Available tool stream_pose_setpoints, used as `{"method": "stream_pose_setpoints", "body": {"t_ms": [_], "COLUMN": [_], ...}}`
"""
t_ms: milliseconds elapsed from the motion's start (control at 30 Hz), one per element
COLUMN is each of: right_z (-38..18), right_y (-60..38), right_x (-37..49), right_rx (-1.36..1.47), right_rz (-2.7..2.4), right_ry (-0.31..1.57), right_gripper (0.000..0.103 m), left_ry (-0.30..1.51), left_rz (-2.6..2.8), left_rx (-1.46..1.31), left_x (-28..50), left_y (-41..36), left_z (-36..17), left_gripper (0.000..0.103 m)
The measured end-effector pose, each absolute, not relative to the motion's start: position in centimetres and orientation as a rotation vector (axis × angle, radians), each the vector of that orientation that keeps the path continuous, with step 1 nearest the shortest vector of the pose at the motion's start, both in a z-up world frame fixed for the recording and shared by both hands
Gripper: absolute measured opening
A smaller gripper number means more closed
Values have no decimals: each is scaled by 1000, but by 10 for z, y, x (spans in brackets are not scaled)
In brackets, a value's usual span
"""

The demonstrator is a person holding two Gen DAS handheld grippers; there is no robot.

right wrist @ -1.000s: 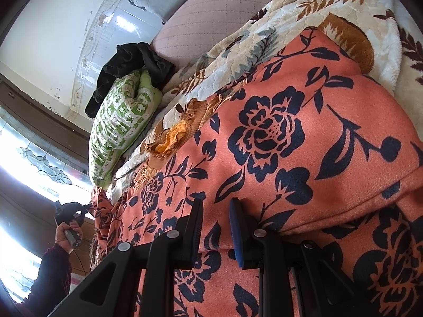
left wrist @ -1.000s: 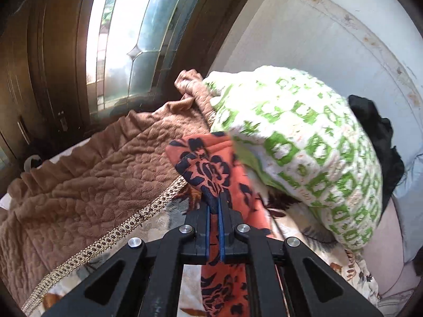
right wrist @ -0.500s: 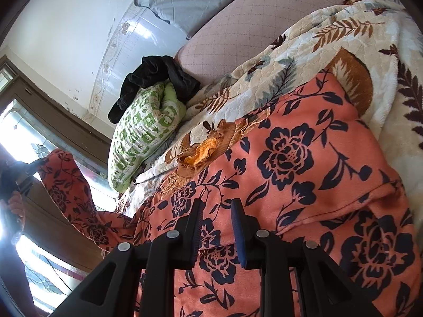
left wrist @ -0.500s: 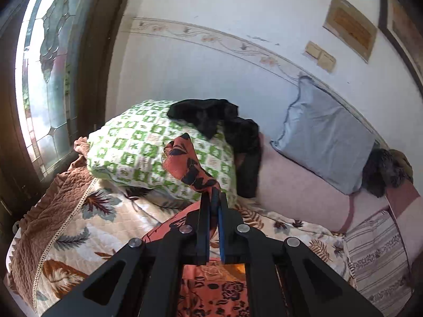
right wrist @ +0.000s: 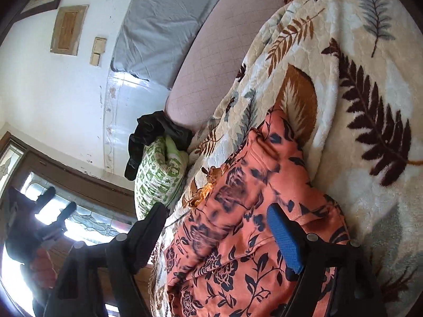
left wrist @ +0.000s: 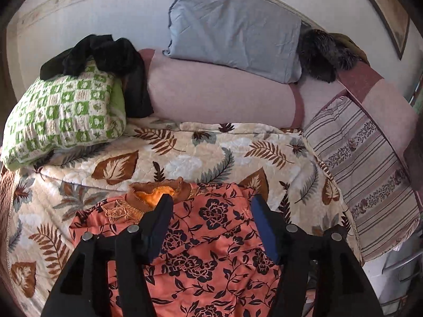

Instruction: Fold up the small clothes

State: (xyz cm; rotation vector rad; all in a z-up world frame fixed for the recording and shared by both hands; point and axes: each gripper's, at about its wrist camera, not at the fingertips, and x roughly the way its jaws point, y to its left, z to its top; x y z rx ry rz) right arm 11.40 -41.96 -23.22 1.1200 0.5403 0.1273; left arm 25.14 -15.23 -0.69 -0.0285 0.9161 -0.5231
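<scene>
On the bed, we see one leaf-print blanket (left wrist: 185, 155), three pillows and one orange flowered garment (left wrist: 211, 251) lying folded over itself. No writing is readable. Our left gripper (left wrist: 211, 206) and right gripper (right wrist: 216, 216) gape wide, holding nothing.

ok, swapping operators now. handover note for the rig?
Left gripper: open, empty, hovering over the orange floral garment.
Right gripper: open, empty, above the same garment.
Garment lies on the leaf-print blanket, orange collar toward the pillows, a sleeve folded in across the body.
Left: the remaining folds. Nothing is gripped, so regrasp first.
</scene>
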Motion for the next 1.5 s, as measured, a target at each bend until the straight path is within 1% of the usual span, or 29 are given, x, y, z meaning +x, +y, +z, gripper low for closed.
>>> {"method": "stream_pose_setpoints", "body": {"t_ms": [167, 233, 267, 300, 367, 467, 533, 567, 633, 667, 733, 867, 1033, 1067, 1100, 1133, 1167, 1200, 1233, 1367, 1500], "right_z": [-231, -232, -231, -230, -229, -240, -251, -258, -272, -276, -276, -279, -286, -286, -284, -283, -283, -278, -270, -209, -157], "right_y": [-421, -423, -423, -424, -424, -427, -428, -428, -426, -424, -420, -418, -426, -425, -424, -422, -421, -417, -413, -385, -359], "right_x": [119, 122, 124, 128, 136, 152, 169, 178, 192, 198, 204, 208, 209, 210, 210, 210, 209, 207, 205, 191, 156], "right_rx": [1135, 1148, 1149, 1140, 1112, 1137, 1159, 1160, 1157, 1142, 1107, 1094, 1173, 1165, 1149, 1139, 1141, 1140, 1124, 966, 864], "right_rz": [134, 154, 159, 156, 146, 121, 100, 77, 25, -11, -55, -103, -115, -107, -111, -102, -91, -90, -81, -3, 80], "right_ry": [552, 544, 545, 550, 559, 582, 612, 644, 713, 750, 783, 784, 670, 651, 637, 631, 621, 599, 582, 475, 353], "right_gripper": [81, 79, 76, 69, 61, 59, 58, 57, 55, 55, 55, 56, 55, 50, 26, 18, 15, 14, 14, 13, 13], "left_ry": [984, 1010, 1022, 1031, 1038, 1013, 992, 987, 977, 971, 975, 984, 968, 965, 958, 949, 942, 937, 934, 904, 884], "left_rz": [-314, -248, -214, -184, -128, -86, -84, -82, -81, -84, -89, -115, -151, -159, -161, -158, -152, -148, -145, -135, -147], "left_rx": [-127, -199, -240, -284, -361, -467, -500, -507, -517, -521, -528, -561, -600, -604, -601, -582, -554, -528, -509, -460, -455], "left_x": [271, 272, 270, 267, 261, 251, 248, 248, 250, 250, 251, 260, 261, 261, 261, 261, 261, 261, 262, 259, 257], "left_y": [-78, -44, -28, -12, 15, 44, 52, 54, 58, 61, 65, 67, 71, 73, 74, 73, 71, 68, 66, 61, 65], "left_z": [-81, -113, -130, -145, -171, -200, -213, -220, -232, -238, -250, -253, -257, -257, -256, -255, -253, -252, -251, -242, -235], "left_gripper": [62, 62, 62, 61, 61, 59, 50, 48, 40, 39, 30, 25, 25, 25, 25, 24, 22, 18, 17, 14, 11]}}
